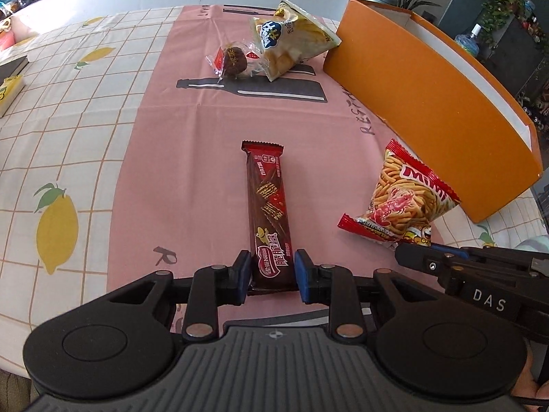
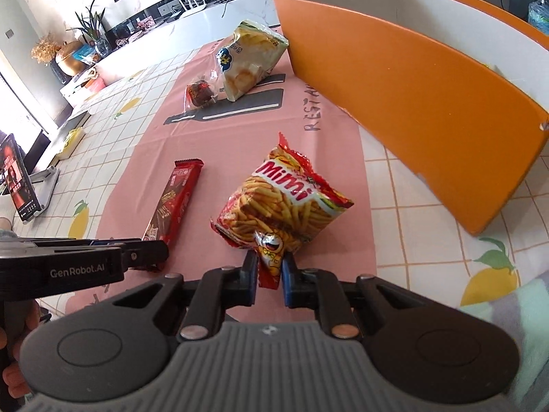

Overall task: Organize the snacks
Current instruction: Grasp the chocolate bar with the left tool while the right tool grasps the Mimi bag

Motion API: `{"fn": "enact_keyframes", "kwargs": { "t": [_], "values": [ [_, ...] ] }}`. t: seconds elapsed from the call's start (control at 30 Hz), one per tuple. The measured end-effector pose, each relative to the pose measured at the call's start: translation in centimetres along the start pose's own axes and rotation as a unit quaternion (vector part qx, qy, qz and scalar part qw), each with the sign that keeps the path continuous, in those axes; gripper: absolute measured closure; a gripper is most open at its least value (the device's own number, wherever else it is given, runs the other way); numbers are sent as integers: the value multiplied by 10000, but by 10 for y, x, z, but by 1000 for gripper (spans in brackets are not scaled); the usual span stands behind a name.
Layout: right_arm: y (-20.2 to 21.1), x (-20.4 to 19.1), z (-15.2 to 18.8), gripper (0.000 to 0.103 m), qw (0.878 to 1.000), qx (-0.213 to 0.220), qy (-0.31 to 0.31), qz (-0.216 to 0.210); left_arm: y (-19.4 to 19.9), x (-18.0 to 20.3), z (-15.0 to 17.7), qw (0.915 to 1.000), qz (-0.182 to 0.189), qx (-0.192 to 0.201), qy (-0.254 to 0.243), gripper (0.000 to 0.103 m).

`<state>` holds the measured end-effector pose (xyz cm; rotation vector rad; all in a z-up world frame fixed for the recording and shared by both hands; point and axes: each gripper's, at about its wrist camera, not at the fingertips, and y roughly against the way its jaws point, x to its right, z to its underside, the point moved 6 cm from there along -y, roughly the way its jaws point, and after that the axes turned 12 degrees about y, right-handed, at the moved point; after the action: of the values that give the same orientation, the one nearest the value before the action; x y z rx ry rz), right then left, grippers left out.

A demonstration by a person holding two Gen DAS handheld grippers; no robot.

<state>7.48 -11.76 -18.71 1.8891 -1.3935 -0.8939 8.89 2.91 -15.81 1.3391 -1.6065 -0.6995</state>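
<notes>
On the pink printed table mat [image 1: 192,158], the left gripper [image 1: 271,271] pinches the near end of a long dark-red chocolate wafer bar [image 1: 269,206] lying flat. Just beside it, the right gripper [image 2: 269,274] clamps the crimped corner of a red Mimi shrimp-stick bag [image 2: 284,206], near the open orange cardboard box [image 2: 411,96].

Low wrist cams, shared orange box [image 1: 429,103] [image 2: 411,96].
</notes>
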Motion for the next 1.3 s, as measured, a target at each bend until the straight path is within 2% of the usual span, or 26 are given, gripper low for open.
{"fn": "enact_keyframes", "kwargs": {
  "t": [0.07,0.17,0.23,0.3,0.37,0.47,0.57,0.6,0.77,0.97,1.1,1.3],
  "values": [
    [2,2,1,92,10000,83,10,27,1,0,0,10000,-21,70,32,72],
    [3,4,2,85,9998,162,6,85,4,2,-1,9996,-123,260,-52,59],
    [5,7,2,84,9996,229,-47,140,7,5,-1,9985,-201,483,-183,51],
    [9,9,-1,80,9991,393,-86,153,11,7,-2,9968,-173,744,-227,38],
    [15,10,-4,62,9976,622,-109,271,16,10,-4,9942,-38,1048,-241,32],
    [23,16,-10,47,9936,986,-239,490,23,14,-11,9897,-107,1405,-243,23],
    [22,21,-18,46,9910,1163,-426,517,21,15,-20,9867,-237,1602,-166,24],
    [19,23,-20,46,9908,1150,-477,527,19,13,-22,9865,-253,1614,-109,28],
    [6,34,-23,46,9898,980,-940,428,5,5,-22,9905,-202,1358,65,37],
    [1,51,-28,43,9796,1039,-1720,59,1,8,-25,9903,-160,1378,21,38],
    [-5,51,-38,38,9764,1093,-1861,-81,-7,11,-27,9922,-287,1211,-17,39],
    [-20,56,-42,37,9722,973,-2119,-219,-18,10,-25,9949,-314,958,0,48]
  ]
}}
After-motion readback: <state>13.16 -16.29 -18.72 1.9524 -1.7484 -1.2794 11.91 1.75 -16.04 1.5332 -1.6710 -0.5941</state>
